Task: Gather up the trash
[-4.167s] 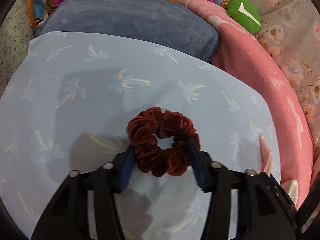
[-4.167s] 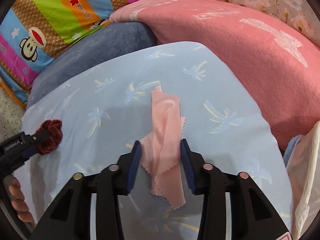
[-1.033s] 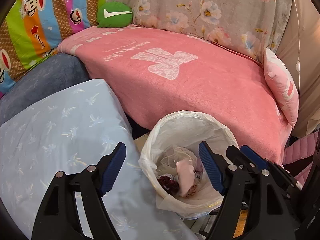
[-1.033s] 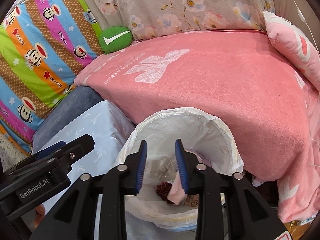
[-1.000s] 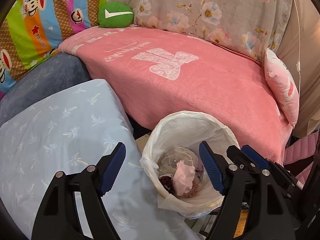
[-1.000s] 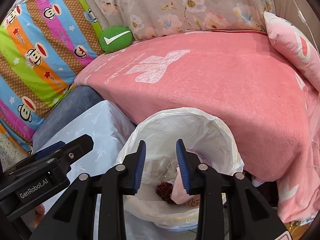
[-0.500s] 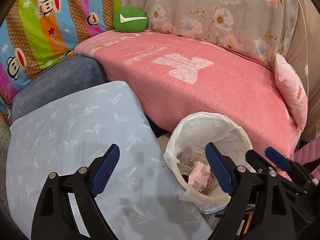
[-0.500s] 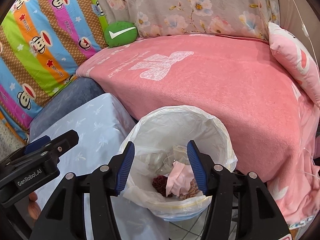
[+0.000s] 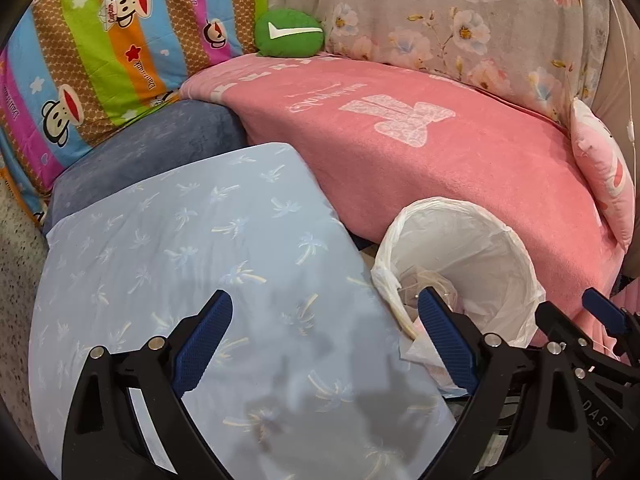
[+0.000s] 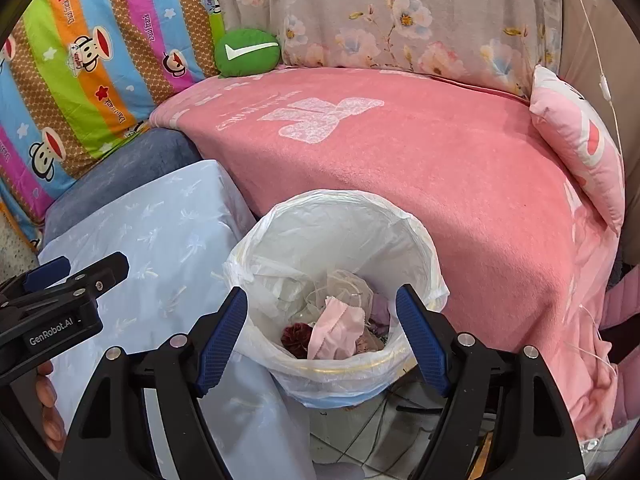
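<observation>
Both claws wide & empty, jaws just been opening. Pink cloth [image 10: 336, 330] & dark red scrunchie [image 10: 295, 335] lie in the bin [image 10: 340, 208] — directly under the right claw [image 10: 322, 340]; left claw [image 9: 324, 344] is off over the blue pillow [image 9: 180, 240], bin to its right.

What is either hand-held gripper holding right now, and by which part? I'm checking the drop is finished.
Nothing. The left hand-held gripper and right hand-held gripper, jaws just opened, are empty; the pink cloth scrap lies in the white-lined bin.
</observation>
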{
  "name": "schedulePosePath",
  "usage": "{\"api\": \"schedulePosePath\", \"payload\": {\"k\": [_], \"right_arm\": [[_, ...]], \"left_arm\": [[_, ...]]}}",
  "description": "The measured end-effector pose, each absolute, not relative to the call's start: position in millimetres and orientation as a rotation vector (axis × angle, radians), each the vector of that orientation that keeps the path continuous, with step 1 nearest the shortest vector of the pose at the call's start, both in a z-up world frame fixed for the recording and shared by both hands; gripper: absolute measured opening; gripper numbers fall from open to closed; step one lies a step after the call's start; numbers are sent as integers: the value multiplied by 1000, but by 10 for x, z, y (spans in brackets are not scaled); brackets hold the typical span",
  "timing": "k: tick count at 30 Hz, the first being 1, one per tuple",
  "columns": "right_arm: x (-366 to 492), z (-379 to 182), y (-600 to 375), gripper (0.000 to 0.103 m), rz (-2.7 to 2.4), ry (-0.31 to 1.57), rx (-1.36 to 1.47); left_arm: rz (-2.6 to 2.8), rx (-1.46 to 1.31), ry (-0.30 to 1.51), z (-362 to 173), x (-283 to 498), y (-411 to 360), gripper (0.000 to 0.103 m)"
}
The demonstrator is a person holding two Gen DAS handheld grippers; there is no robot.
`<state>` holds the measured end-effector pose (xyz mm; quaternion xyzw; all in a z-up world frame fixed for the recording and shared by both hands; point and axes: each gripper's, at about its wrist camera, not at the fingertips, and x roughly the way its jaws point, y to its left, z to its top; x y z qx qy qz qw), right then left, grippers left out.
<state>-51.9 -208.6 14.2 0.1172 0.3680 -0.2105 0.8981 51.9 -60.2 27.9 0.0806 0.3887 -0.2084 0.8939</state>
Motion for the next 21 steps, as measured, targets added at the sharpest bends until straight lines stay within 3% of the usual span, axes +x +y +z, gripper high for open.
{"api": "schedulePosePath", "payload": {"k": [21], "right_arm": [[-636, 37, -1944, 84, -448, 798, 222]], "left_arm": [[-420, 196, 827, 145, 343, -524, 90]]}}
